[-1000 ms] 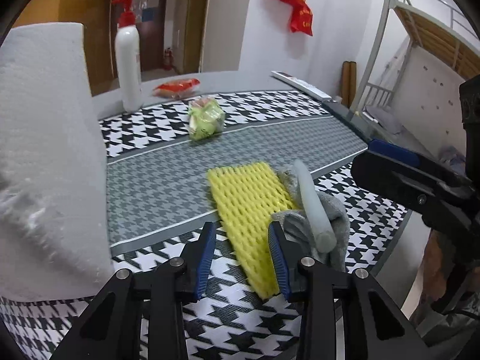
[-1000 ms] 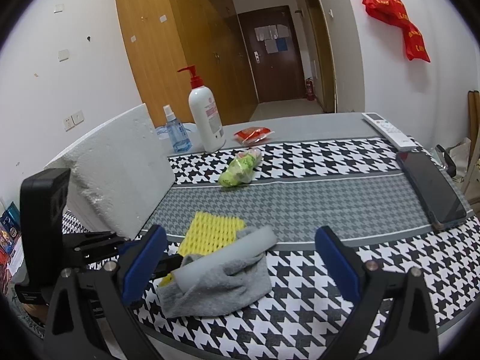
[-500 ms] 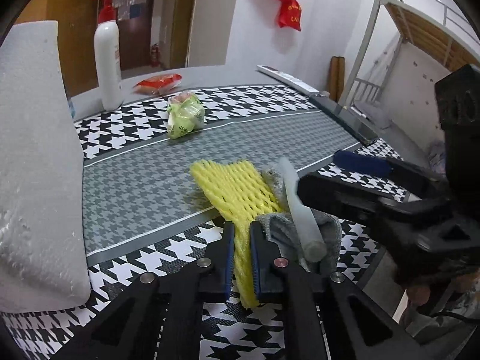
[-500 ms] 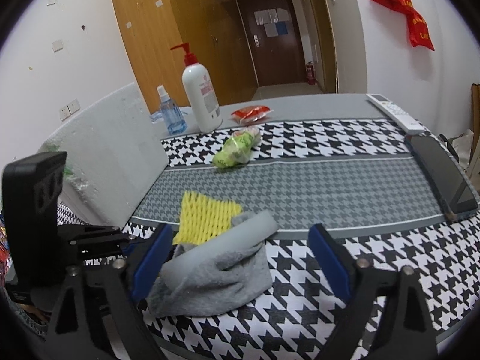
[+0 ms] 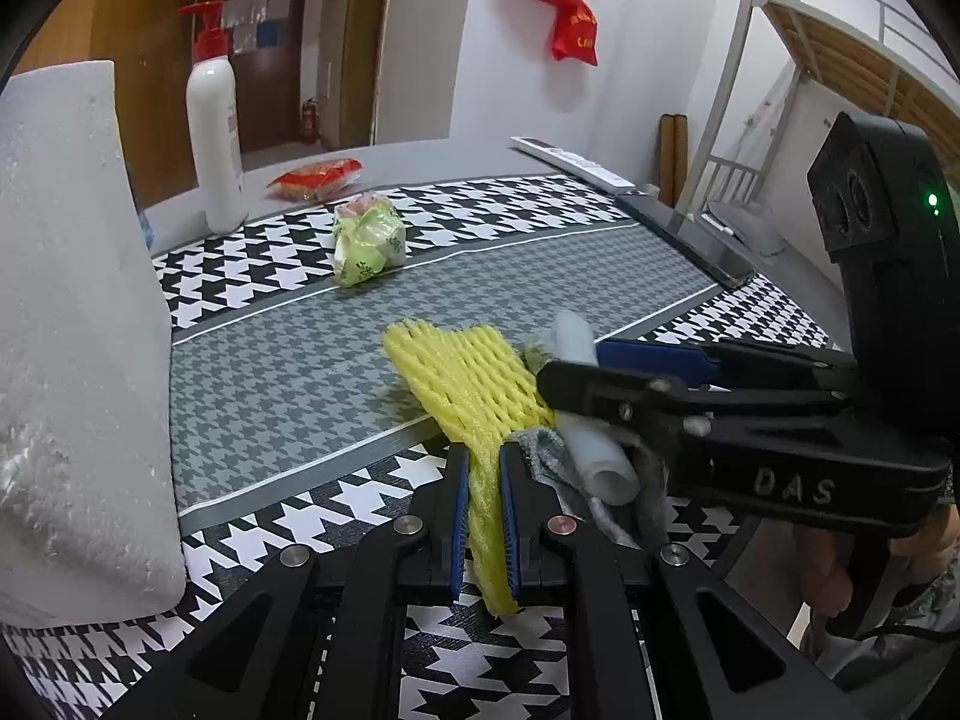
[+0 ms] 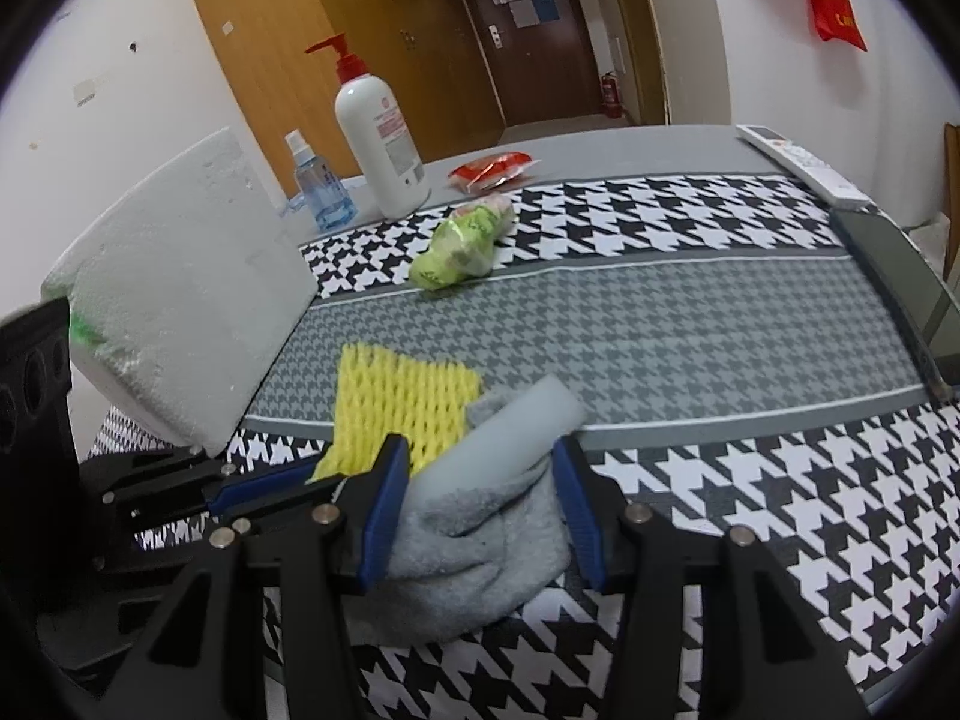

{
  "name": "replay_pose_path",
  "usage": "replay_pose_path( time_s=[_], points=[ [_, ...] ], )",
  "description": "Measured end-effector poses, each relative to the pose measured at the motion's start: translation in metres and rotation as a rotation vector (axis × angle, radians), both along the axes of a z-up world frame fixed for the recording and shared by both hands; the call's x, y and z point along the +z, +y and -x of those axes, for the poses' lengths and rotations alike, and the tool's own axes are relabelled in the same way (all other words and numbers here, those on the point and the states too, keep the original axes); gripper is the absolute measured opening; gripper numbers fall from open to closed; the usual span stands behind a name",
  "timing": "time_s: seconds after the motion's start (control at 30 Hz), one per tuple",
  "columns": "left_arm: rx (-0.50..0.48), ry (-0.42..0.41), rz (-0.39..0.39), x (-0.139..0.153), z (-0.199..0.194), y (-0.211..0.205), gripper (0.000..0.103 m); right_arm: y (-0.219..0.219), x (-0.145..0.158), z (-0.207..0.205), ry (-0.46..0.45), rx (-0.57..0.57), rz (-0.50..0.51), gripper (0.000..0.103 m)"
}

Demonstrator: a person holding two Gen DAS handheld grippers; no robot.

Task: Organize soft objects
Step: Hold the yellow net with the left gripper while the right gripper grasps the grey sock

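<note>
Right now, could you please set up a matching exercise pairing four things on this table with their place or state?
Things:
1. yellow foam net
2. grey foam tube
3. green packet
4. pump bottle

States:
a. standing upright at the far edge
b. lying alone mid-table
c. pinched in the left gripper
d. lying on the grey cloth

Pairs: 1-c, 2-d, 3-b, 4-a

Evenly lit indoors, soft shadows around the white foam block (image 6: 180,294), strong fisheye bending with dark corners, slight blur in right-wrist view.
</note>
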State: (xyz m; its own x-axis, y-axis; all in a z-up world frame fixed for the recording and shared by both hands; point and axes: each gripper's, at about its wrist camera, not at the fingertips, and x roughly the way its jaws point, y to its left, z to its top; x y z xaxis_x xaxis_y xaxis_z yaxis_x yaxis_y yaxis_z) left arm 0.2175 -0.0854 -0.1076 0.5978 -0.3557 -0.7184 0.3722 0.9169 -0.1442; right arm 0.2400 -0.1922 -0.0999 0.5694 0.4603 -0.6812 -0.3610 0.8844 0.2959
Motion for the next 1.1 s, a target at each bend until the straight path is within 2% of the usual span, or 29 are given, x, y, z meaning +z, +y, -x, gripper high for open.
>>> replay_pose_path(
  time_s=[0.1,0.2,0.37,0.5,0.6,0.8,0.93,1.0,1.1],
  points=[
    [-0.004,-0.003,-0.004,0.0,0.001,-0.001,0.011,0.0,0.002,0.001,-0.012,0.004,-0.003,0.029],
    [-0.012,-0.01,-0.008,0.0,0.002,-0.003,0.011,-0.001,0.004,0.002,-0.022,-0.001,-0.018,0.017],
    [-0.009,-0.038,-0.002,0.004,0.003,0.0,0.01,-0.005,0.01,0.004,-0.038,-0.015,-0.031,0.005],
    [-0.004,-0.048,0.0,0.007,0.004,0.002,0.01,-0.012,0.014,0.004,-0.04,-0.033,-0.038,0.005],
    [-0.001,-0.053,-0.004,0.007,0.005,0.002,0.01,-0.012,0.012,0.004,-0.007,-0.037,-0.059,0.005],
    [-0.002,-0.053,0.001,0.006,0.005,0.003,0.01,-0.004,0.009,0.006,0.015,-0.033,-0.013,0.007],
    [-0.006,-0.055,0.0,0.006,0.006,0.004,0.01,-0.003,0.006,0.005,0.025,-0.043,-0.008,0.019],
    [-0.007,-0.056,0.001,0.006,0.007,0.004,0.01,-0.004,0.007,0.005,0.022,-0.051,-0.008,0.035],
    [-0.006,-0.057,0.007,0.006,0.007,0.006,0.01,-0.004,0.005,0.003,0.033,-0.057,-0.008,0.038]
  ],
)
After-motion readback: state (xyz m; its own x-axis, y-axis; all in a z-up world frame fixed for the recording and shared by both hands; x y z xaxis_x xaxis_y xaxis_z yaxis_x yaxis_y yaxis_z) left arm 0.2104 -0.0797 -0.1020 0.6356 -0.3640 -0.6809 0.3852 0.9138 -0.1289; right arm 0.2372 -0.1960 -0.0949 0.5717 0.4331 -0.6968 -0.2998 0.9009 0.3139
